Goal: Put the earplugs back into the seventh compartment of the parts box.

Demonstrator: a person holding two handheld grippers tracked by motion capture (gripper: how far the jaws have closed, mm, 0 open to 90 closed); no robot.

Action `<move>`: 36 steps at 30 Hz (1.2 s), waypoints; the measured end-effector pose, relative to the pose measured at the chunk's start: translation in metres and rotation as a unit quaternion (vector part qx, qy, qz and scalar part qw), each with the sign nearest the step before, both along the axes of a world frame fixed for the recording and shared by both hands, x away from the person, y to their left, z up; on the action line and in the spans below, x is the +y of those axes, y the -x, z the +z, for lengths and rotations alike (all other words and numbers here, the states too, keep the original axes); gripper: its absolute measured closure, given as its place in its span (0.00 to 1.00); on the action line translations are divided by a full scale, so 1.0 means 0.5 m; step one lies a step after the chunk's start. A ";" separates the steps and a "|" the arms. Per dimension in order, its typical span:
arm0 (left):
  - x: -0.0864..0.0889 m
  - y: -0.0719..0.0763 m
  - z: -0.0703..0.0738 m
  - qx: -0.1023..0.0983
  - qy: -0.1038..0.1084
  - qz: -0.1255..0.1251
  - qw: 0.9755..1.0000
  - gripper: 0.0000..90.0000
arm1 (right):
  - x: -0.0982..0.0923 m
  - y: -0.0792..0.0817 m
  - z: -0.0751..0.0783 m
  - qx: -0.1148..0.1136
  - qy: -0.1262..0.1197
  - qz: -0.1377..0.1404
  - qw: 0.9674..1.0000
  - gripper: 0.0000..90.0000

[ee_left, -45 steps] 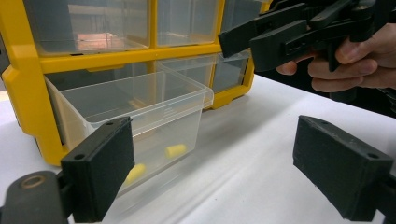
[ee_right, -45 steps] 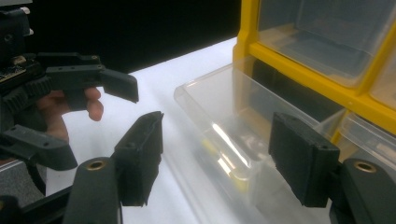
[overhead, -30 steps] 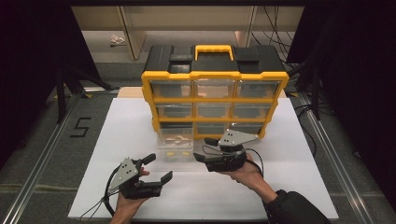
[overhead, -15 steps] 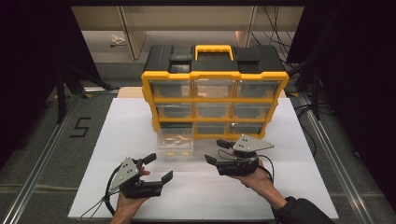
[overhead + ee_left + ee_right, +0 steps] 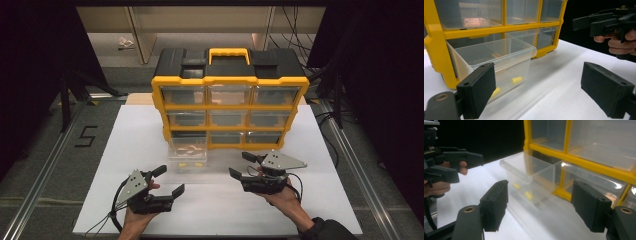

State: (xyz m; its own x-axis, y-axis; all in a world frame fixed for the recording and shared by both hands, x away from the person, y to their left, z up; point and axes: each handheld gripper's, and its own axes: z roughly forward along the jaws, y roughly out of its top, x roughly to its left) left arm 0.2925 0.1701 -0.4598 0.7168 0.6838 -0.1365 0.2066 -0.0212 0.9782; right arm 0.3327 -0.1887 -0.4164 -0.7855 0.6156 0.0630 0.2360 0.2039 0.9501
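Now we are looking at the white bench [image 5: 125,150], which is carrying a yellow organizer cabinet [image 5: 230,107] near its far edge, with clear drawers in three rows. From the cabinet's bottom row, at its left end, a clear drawer [image 5: 187,156] is standing pulled out toward the near edge, resting on the bench and holding a few small yellow pieces [image 5: 516,80]. We are holding the left gripper [image 5: 167,181] near the near edge, just left of the drawer and apart from it, its fingers spread wide with nothing between them. We are holding the right gripper [image 5: 242,165] just right of the drawer, also clear of it, its fingers likewise standing well apart and empty.
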 end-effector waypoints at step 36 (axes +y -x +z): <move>-0.006 0.009 -0.001 0.001 -0.001 -0.014 1.000 0.14 | -0.078 0.067 -0.033 -0.011 -0.028 -0.048 0.998 0.31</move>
State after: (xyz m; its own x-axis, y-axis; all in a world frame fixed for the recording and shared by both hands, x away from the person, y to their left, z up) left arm 0.2878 0.1673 -0.4605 0.7354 0.6638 -0.1363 0.2081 -0.0298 0.9777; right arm 0.2990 -0.2277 -0.4328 -0.7250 0.6837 0.0832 0.2311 0.1277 0.9645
